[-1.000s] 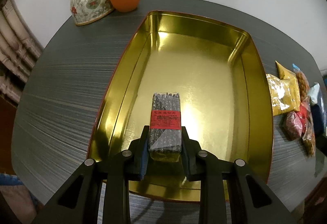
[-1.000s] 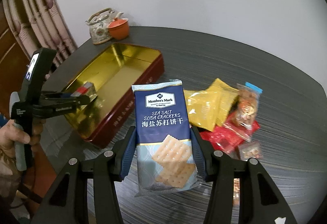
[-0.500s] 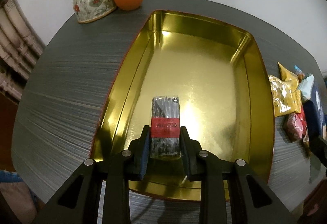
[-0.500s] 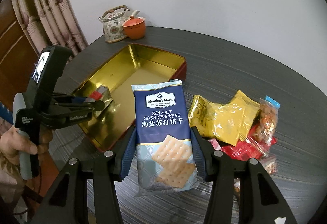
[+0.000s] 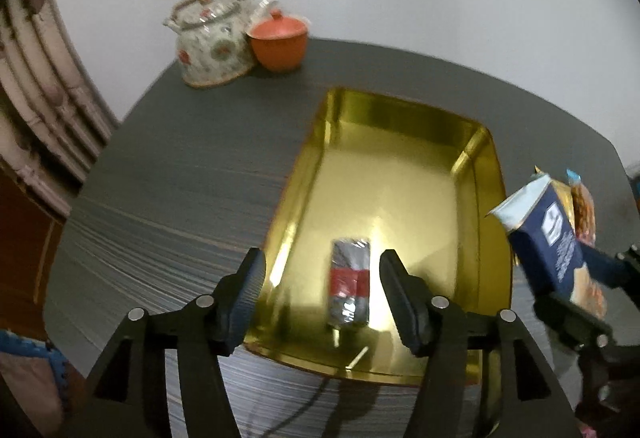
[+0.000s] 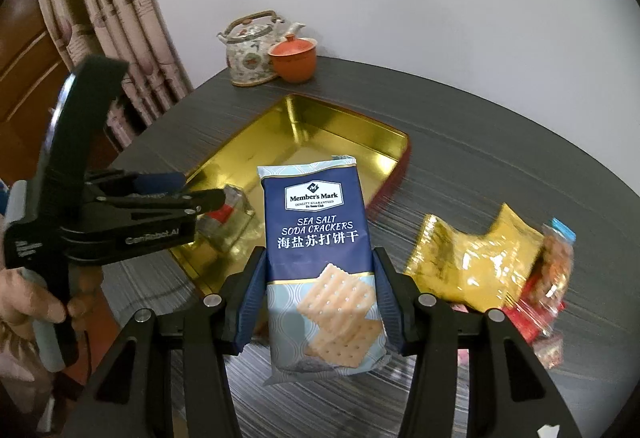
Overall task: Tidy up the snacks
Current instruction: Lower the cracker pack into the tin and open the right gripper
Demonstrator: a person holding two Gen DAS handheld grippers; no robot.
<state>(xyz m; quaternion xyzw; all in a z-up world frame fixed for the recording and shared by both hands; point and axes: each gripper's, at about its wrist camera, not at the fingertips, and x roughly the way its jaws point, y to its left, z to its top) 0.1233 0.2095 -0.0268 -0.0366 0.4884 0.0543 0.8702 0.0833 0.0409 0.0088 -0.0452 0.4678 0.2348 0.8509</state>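
Observation:
A dark snack bar with a red band (image 5: 349, 284) lies flat on the floor of the gold tin tray (image 5: 400, 126), near its front end. My left gripper (image 5: 322, 288) hovers above it with its jaws opening, the pads well clear of the bar on both sides. My right gripper (image 6: 318, 288) is shut on a blue pack of sea salt soda crackers (image 6: 320, 234), held upright above the table just right of the tray (image 6: 320, 118). The cracker pack (image 5: 548, 234) also shows at the right edge of the left wrist view. The bar (image 6: 228, 222) sits below the left gripper (image 6: 216, 198).
A flowered teapot (image 5: 210, 42) and an orange lidded cup (image 5: 280, 42) stand at the table's far left. Yellow packets (image 6: 472, 262) and several red and clear snack packets (image 6: 556, 278) lie in a heap right of the tray. A hand (image 6: 36, 302) holds the left gripper.
The left gripper let go of the dark bar, which now lies in the tray, and rose with its jaws spreading. The right gripper carried the cracker pack leftward toward the tray.

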